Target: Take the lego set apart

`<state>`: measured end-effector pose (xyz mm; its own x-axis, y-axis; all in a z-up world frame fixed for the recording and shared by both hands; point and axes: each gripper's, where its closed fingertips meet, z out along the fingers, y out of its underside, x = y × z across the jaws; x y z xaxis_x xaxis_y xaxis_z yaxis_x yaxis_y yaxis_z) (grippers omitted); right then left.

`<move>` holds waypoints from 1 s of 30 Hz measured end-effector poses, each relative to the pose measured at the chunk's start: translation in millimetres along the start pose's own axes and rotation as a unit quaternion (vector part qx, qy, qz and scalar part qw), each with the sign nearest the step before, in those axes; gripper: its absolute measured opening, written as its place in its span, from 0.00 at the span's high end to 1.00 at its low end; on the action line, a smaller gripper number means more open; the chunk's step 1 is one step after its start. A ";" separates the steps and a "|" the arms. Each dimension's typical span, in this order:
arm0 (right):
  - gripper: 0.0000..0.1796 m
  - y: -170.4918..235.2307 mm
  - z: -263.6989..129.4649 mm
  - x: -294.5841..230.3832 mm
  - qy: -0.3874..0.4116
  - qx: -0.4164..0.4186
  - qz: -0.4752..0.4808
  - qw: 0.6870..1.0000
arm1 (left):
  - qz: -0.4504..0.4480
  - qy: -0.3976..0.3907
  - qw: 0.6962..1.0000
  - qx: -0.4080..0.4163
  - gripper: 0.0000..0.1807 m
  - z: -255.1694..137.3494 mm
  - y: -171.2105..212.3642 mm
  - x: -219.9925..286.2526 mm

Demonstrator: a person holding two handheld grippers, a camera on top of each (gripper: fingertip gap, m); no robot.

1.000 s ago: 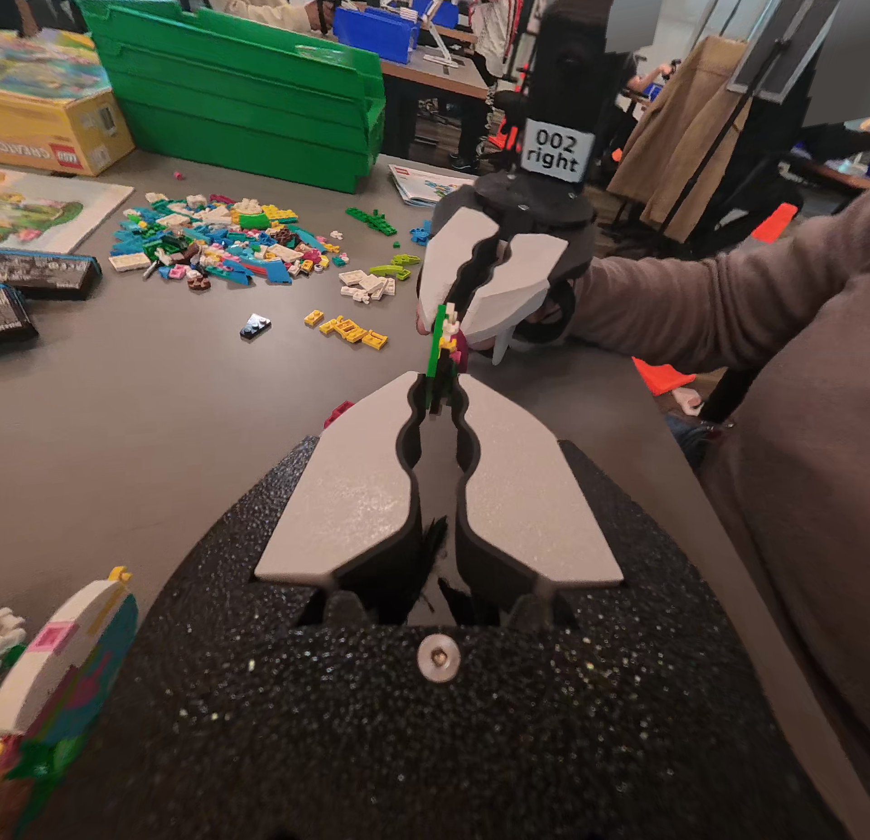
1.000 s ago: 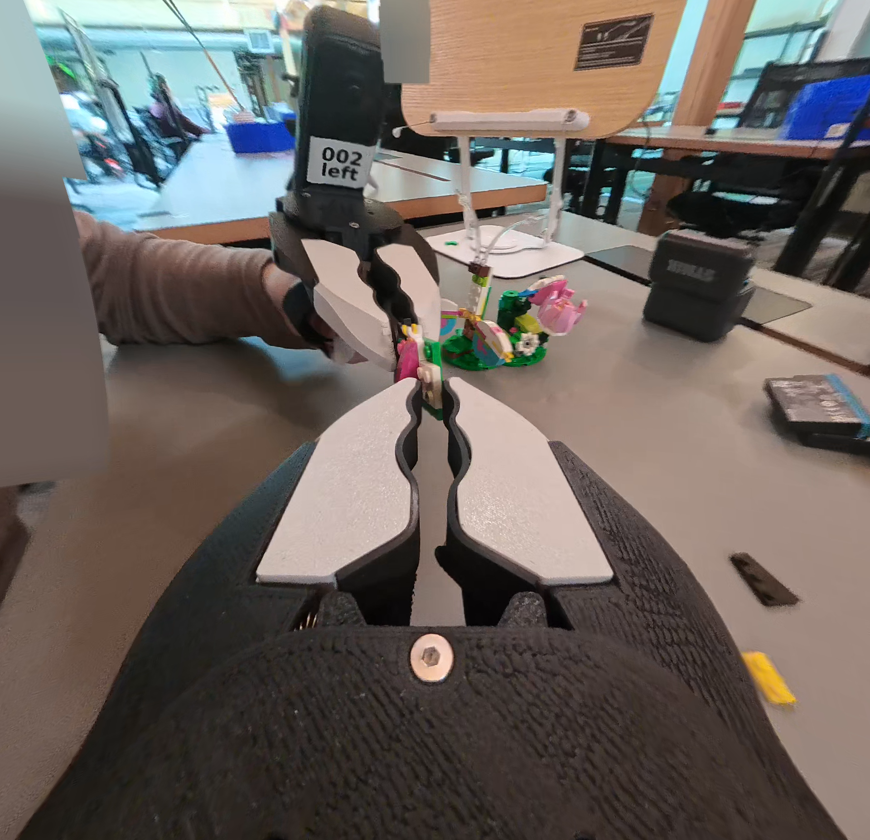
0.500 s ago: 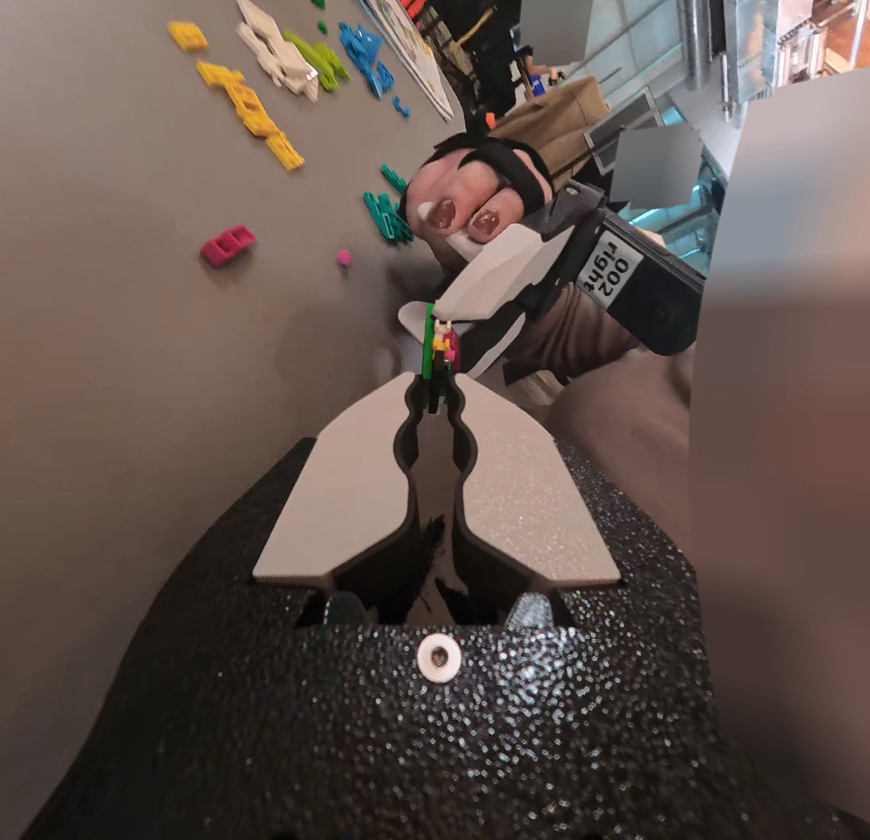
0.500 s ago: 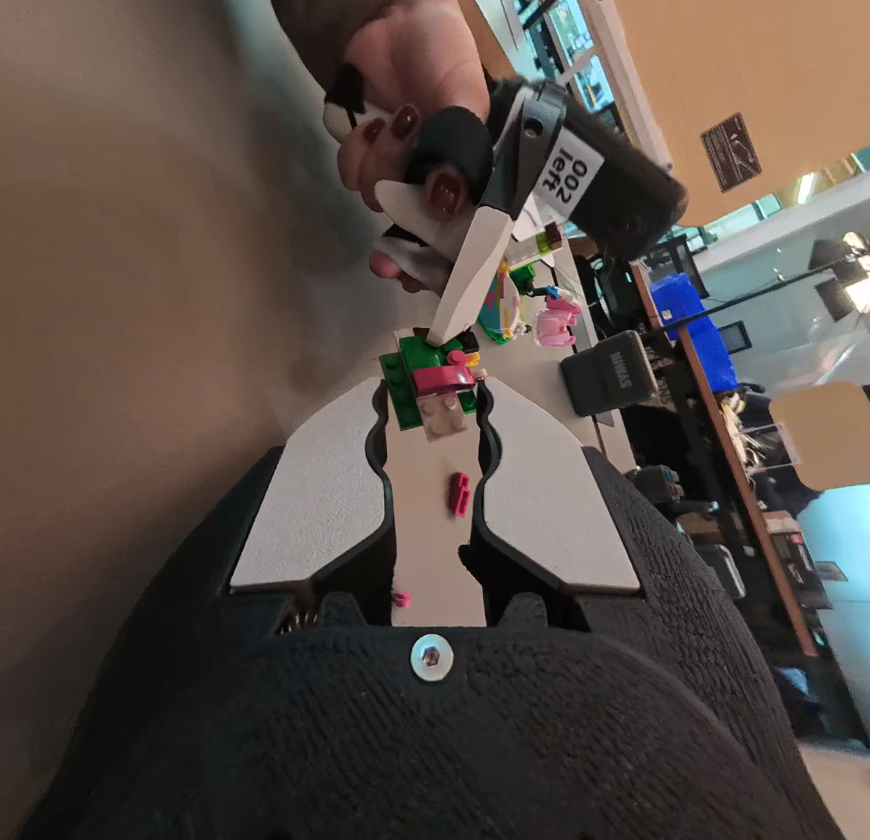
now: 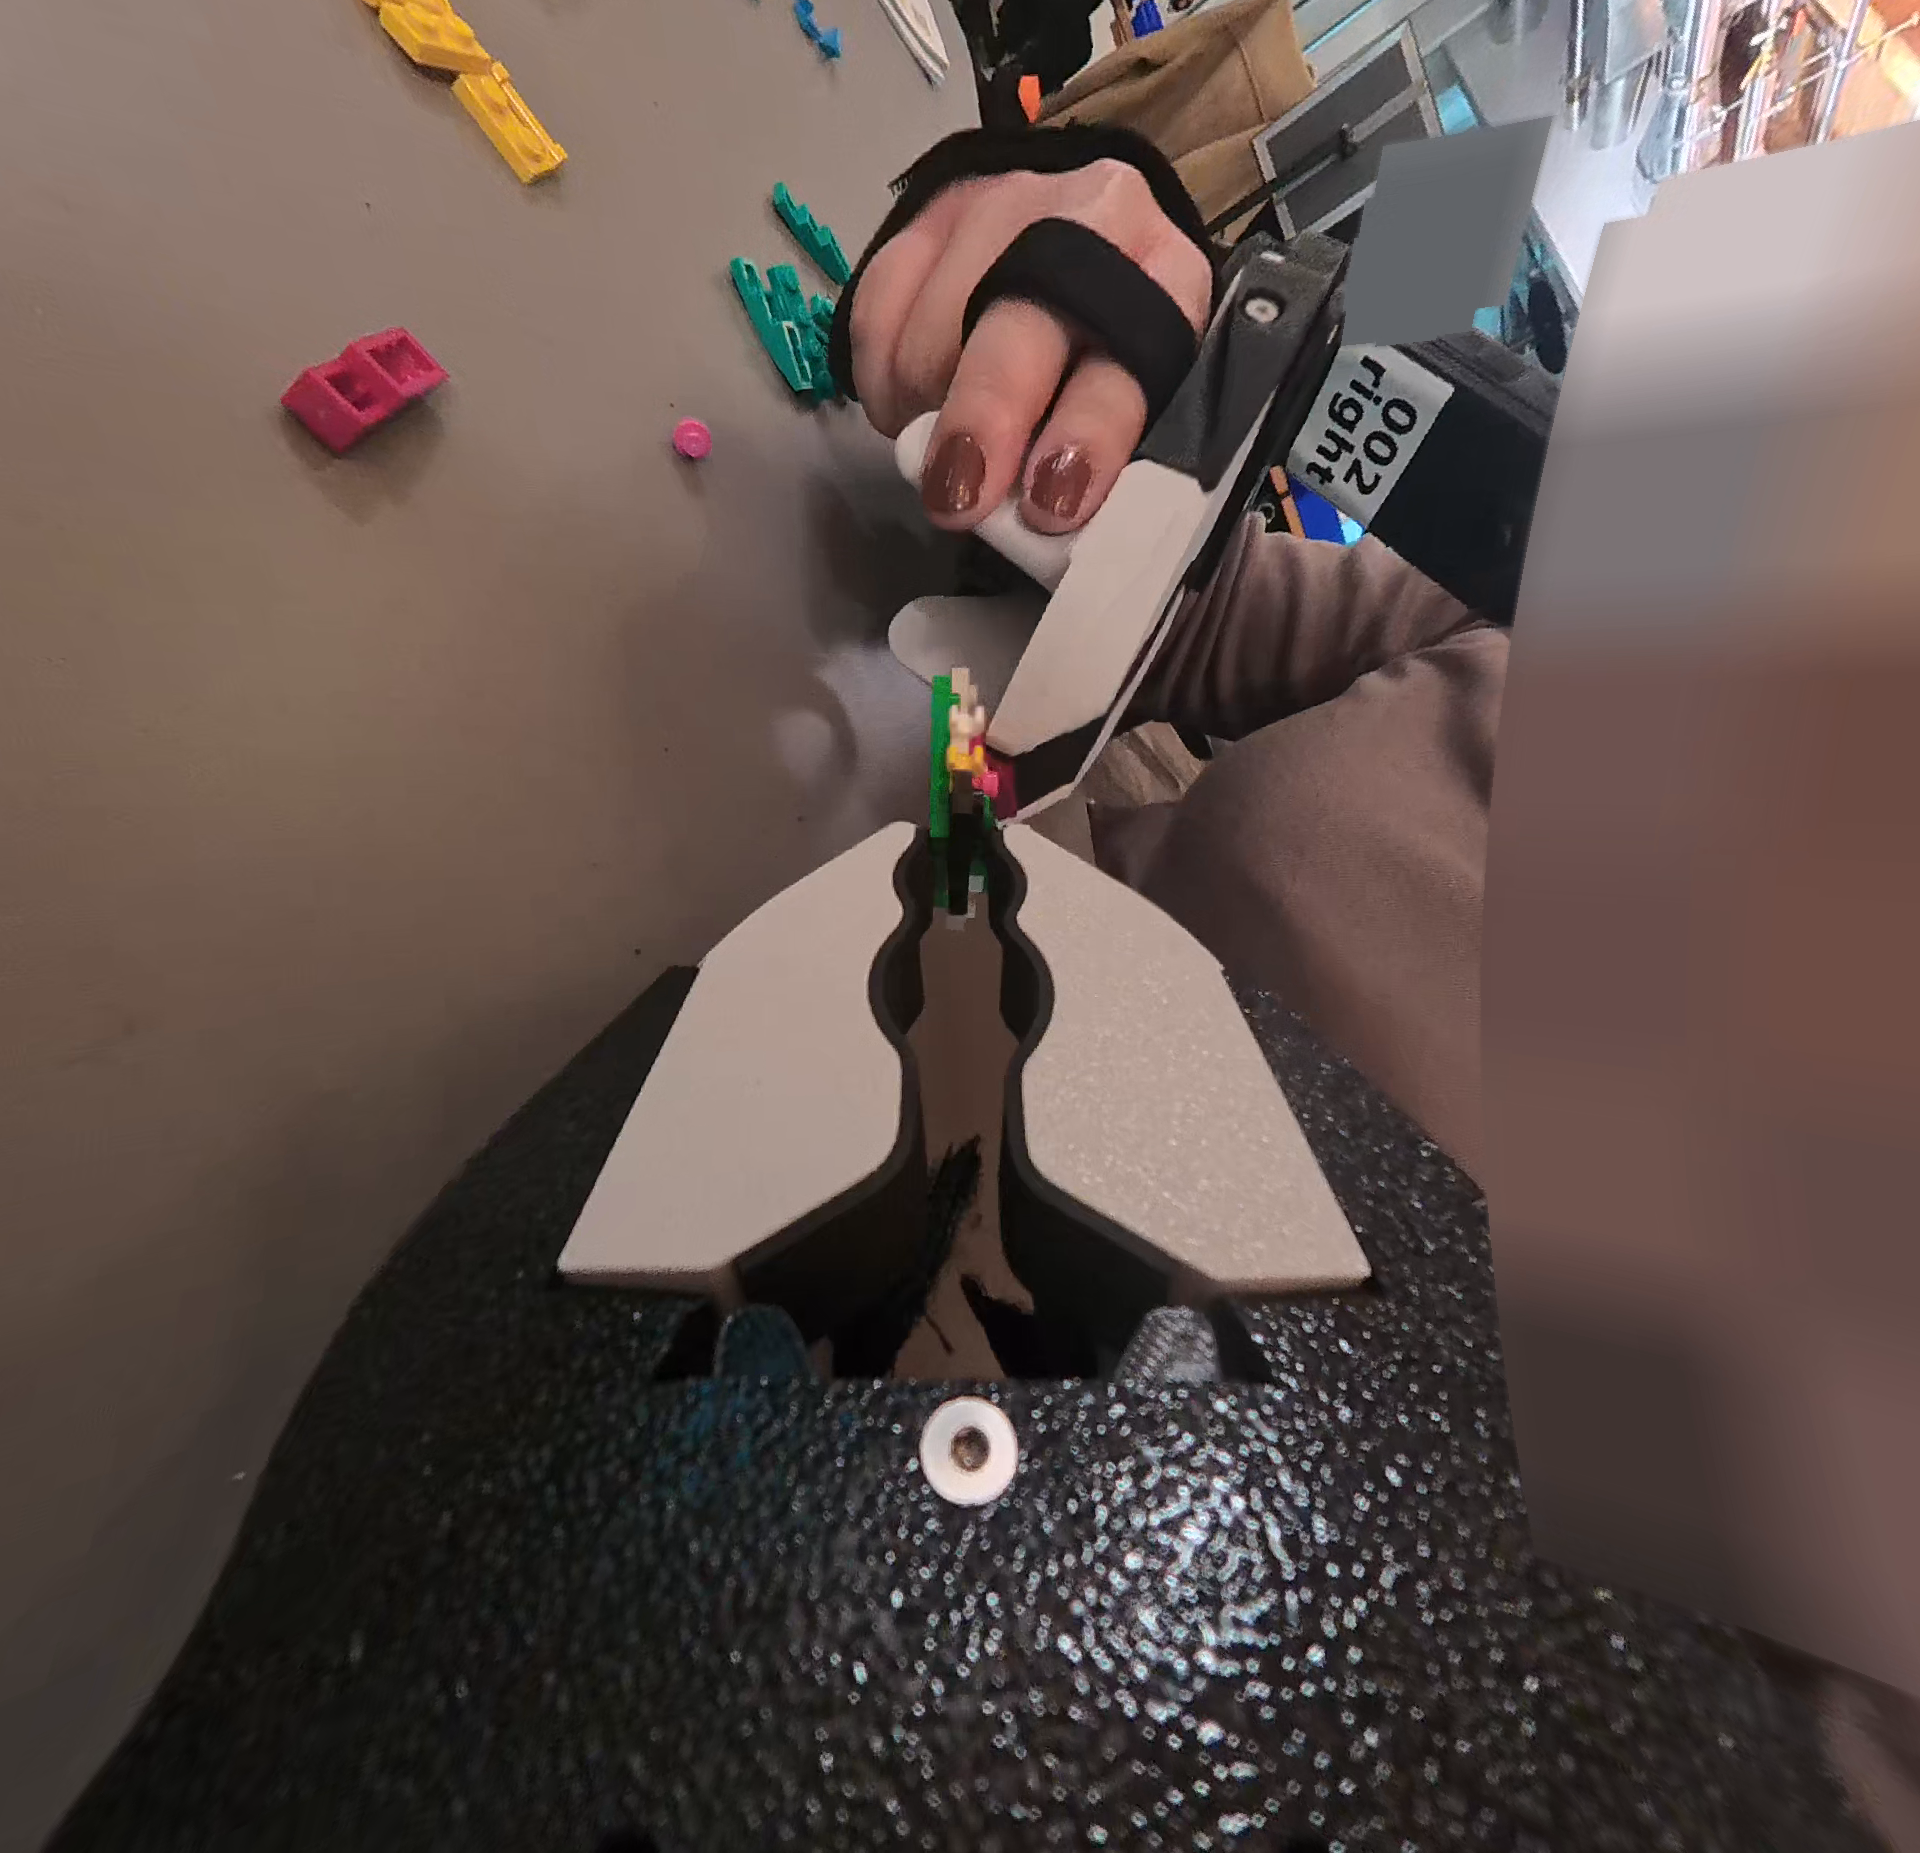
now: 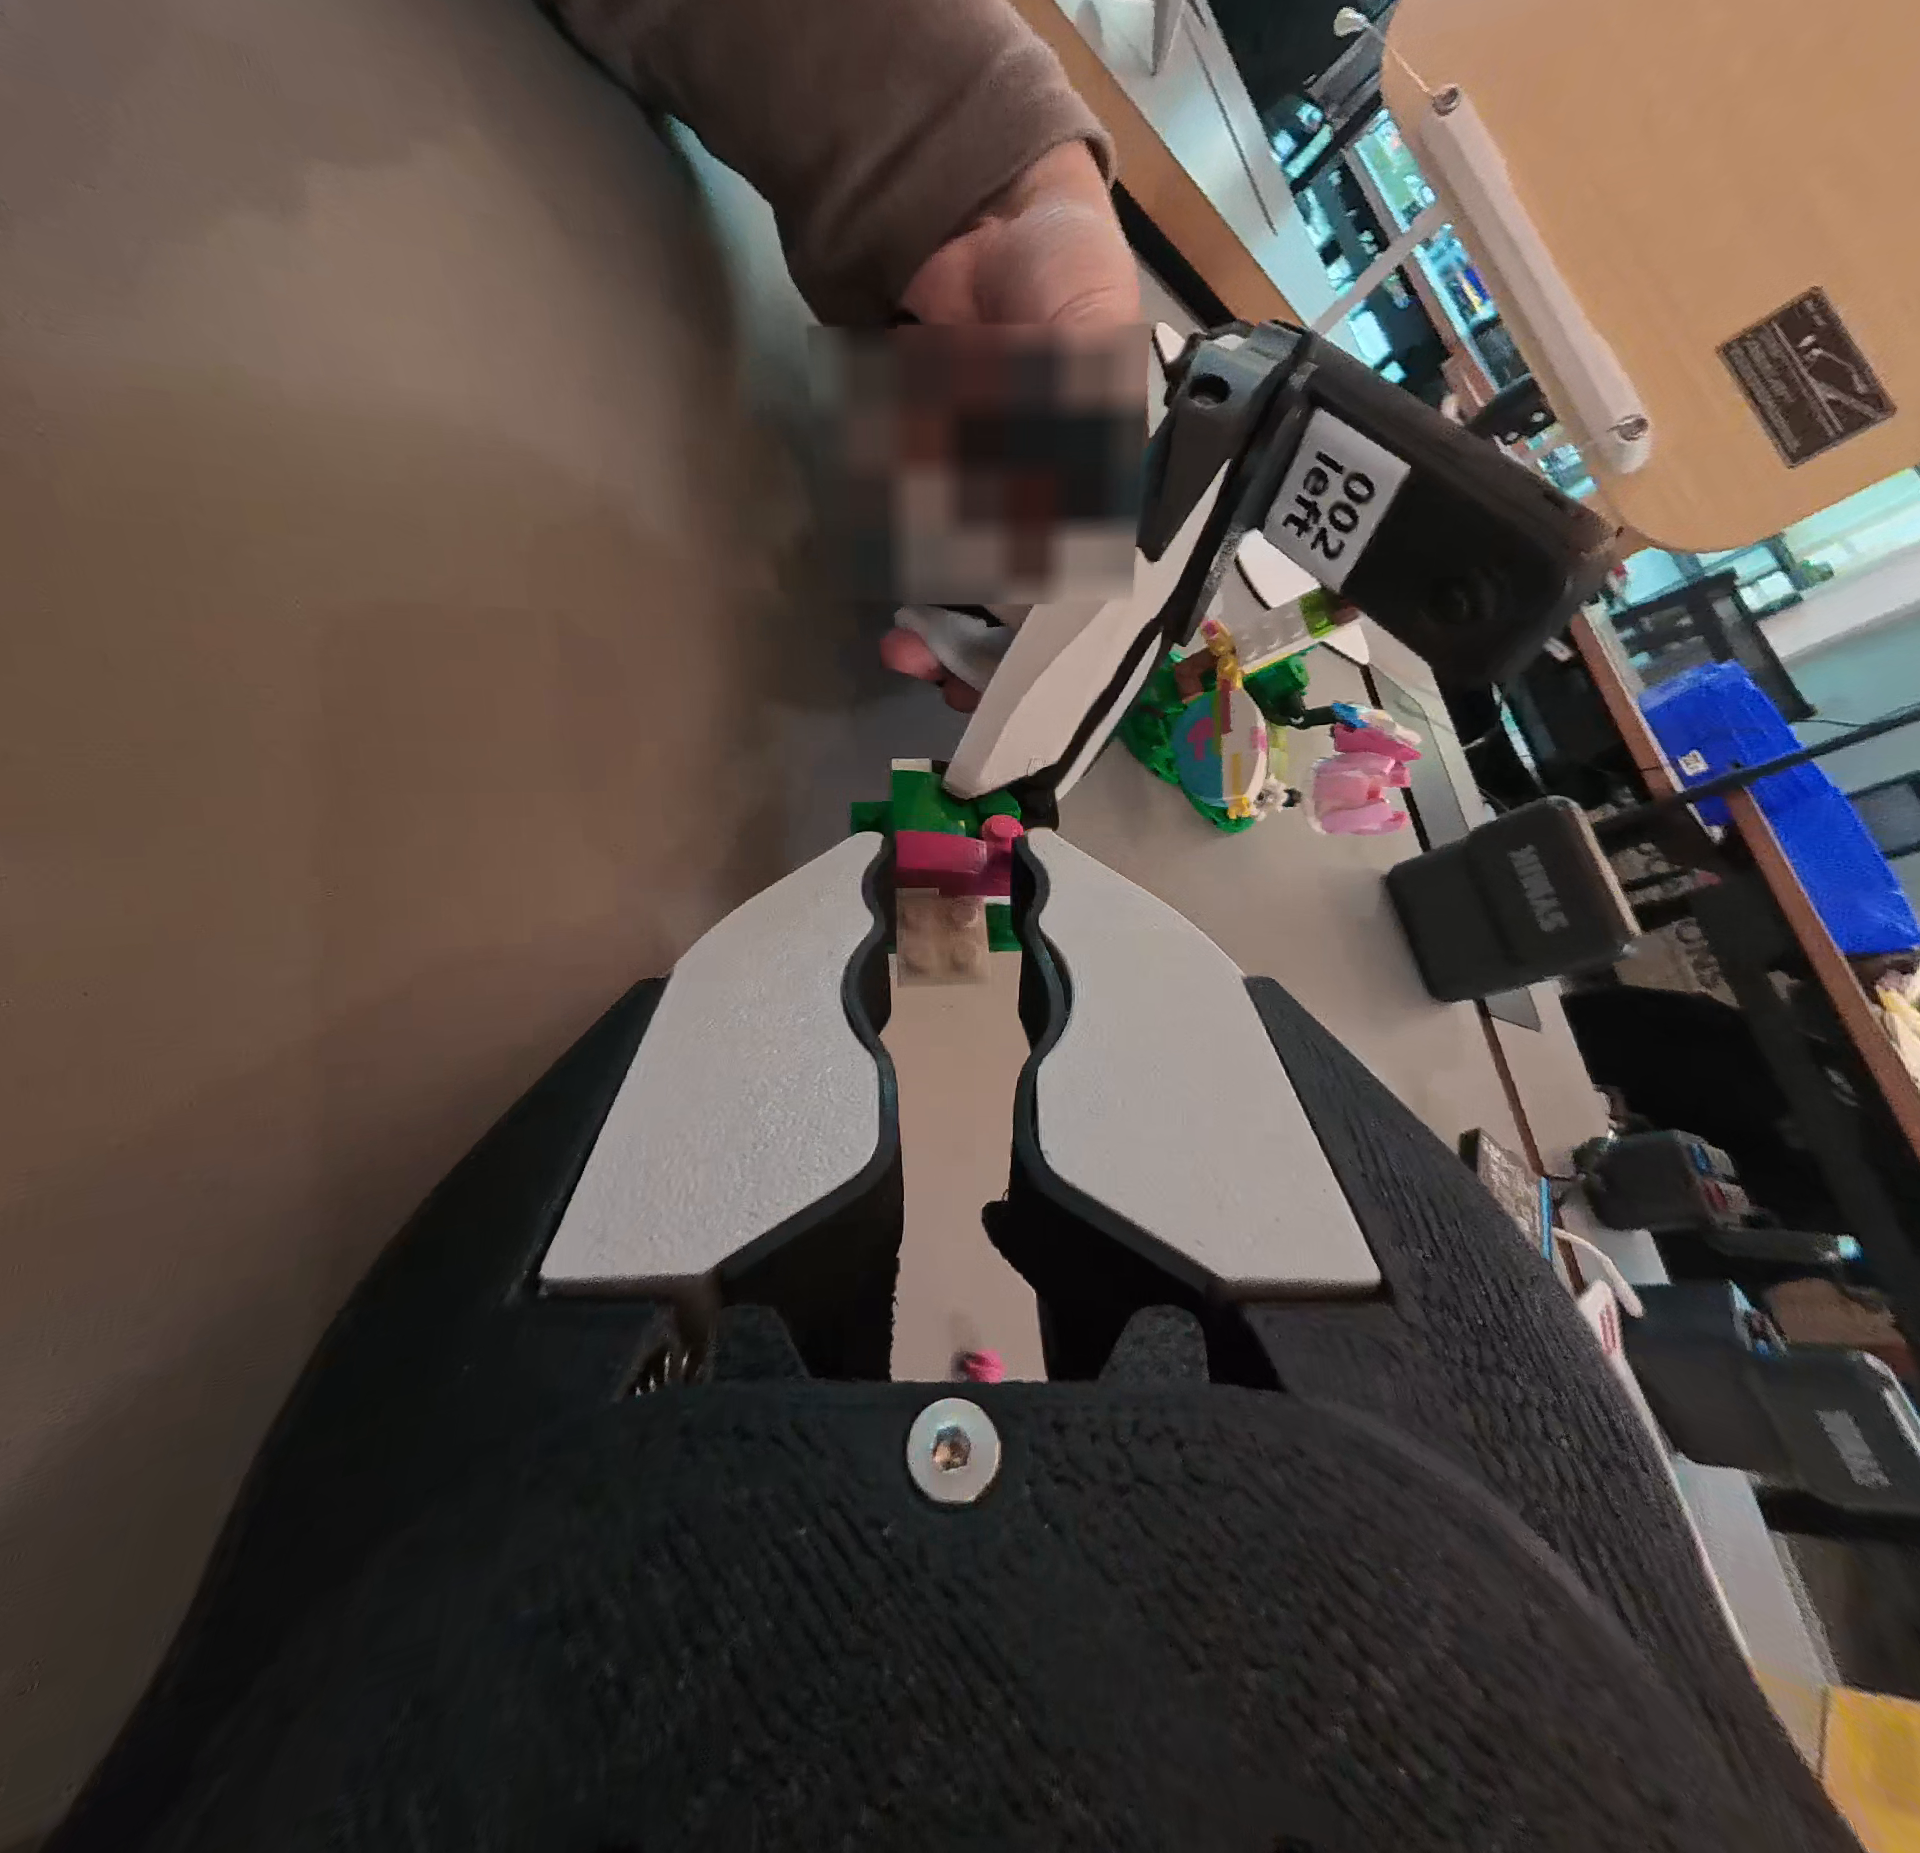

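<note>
My left gripper (image 5: 961,847) pinched the green lego piece (image 5: 943,764) edge-on; my right gripper (image 6: 951,863) clamped its magenta brick (image 6: 940,858); neither sat in any container.

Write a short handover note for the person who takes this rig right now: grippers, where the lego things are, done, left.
Left gripper: shut on the small lego piece, at its green plate.
Right gripper: shut on the magenta part of the same piece.
Done: loose bricks, such as a magenta brick, lie on the grey table.
Left: pull this piece apart; the flower model stands unbuilt-down behind.
</note>
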<state>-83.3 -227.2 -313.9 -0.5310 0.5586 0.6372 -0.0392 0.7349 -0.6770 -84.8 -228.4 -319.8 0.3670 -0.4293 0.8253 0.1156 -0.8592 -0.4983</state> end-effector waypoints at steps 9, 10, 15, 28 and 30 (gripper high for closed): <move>0.96 -5.2 -7.1 21.2 0.064 0.020 0.001 0.998 | 0.042 -0.018 0.998 0.041 0.91 5.2 -11.3 4.0; 0.96 -4.6 -7.0 21.6 0.067 0.019 -0.003 0.998 | 0.040 -0.014 0.998 0.046 0.92 4.5 -12.6 3.9; 0.96 -5.6 -6.1 20.8 0.070 0.021 -0.008 0.997 | 0.037 -0.006 0.998 0.042 0.92 3.0 -11.2 4.6; 0.79 8.6 -2.0 22.2 0.005 0.022 0.183 0.983 | 0.057 -0.029 0.998 0.013 0.93 6.0 -3.5 -0.8; 0.83 8.9 -0.8 18.0 -0.011 0.022 0.194 0.981 | 0.070 -0.041 0.997 0.008 0.93 6.6 -2.6 -2.5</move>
<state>-92.5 -210.4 -308.2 -0.5316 0.7839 0.3208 0.1324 0.4510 -0.8826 -79.9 -223.3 -322.3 0.4549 -0.5194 0.7234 0.0724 -0.7880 -0.6114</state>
